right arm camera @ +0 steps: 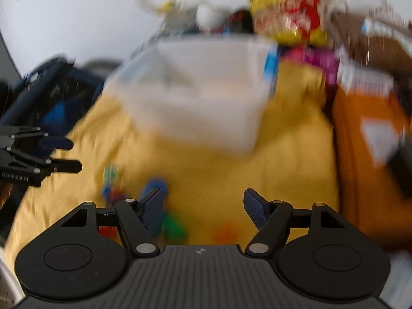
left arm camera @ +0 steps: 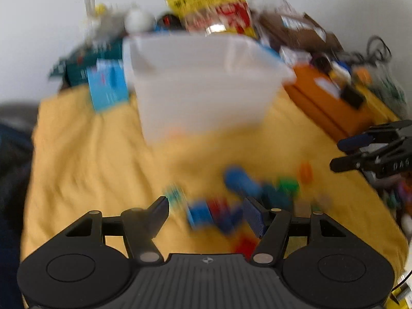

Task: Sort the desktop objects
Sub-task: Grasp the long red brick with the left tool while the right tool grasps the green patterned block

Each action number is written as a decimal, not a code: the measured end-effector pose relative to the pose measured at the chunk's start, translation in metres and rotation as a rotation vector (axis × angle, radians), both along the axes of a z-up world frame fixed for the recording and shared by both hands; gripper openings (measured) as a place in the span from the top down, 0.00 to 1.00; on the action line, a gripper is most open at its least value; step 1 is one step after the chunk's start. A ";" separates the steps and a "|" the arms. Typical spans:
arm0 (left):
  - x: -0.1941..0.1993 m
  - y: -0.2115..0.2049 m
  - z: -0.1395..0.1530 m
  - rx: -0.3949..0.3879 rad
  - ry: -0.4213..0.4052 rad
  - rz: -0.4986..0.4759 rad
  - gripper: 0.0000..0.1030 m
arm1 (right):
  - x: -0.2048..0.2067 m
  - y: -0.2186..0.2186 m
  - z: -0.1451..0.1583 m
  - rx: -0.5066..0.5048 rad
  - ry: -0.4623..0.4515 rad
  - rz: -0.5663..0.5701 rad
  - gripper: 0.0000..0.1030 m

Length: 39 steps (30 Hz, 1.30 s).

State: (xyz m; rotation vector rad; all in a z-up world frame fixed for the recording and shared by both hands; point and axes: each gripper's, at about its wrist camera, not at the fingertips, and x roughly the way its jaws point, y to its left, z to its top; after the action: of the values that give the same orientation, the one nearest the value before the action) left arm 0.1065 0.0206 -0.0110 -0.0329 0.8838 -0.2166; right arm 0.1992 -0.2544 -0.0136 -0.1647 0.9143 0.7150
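Both views are motion-blurred. Small coloured blocks lie scattered on a yellow cloth (left arm camera: pixel 90 154): a blue one (left arm camera: pixel 199 215), a red one (left arm camera: pixel 219 206), a rounded blue piece (left arm camera: pixel 239 180), a green one (left arm camera: pixel 288 185) and an orange one (left arm camera: pixel 306 171). My left gripper (left arm camera: pixel 206 209) is open over the blue and red blocks, its pads apart from them. My right gripper (right arm camera: pixel 203 204) is open too, with bare cloth between its fingers. A green block (right arm camera: pixel 175 226) and an orange block (right arm camera: pixel 225 233) lie just under it. A translucent white bin (left arm camera: pixel 200 82) stands behind the blocks.
Behind the bin, clutter lines the white wall: a yellow-and-red snack bag (left arm camera: pixel 213 5), a light blue box (left arm camera: pixel 108 87), brown cardboard (left arm camera: pixel 296 28). An orange box (right arm camera: pixel 365 159) borders the cloth on the right. Each gripper shows in the other's view: the right gripper (left arm camera: pixel 336 154), the left gripper (right arm camera: pixel 76 155).
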 end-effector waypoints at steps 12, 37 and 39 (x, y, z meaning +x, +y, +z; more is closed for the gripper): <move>-0.023 -0.029 -0.061 0.040 0.061 -0.017 0.36 | -0.077 0.023 -0.071 -0.065 -0.024 0.095 0.53; -0.035 -0.010 -0.010 -0.009 -0.045 0.062 0.74 | -0.076 -0.008 -0.041 0.076 -0.044 0.014 0.54; -0.029 -0.005 0.004 -0.030 -0.042 0.081 0.74 | -0.069 -0.013 -0.028 0.114 -0.038 -0.026 0.54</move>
State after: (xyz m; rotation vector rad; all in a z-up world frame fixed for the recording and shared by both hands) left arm 0.0776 0.0154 -0.0073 -0.0916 0.8361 -0.1540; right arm 0.1306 -0.2677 -0.0413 -0.0651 0.8354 0.7353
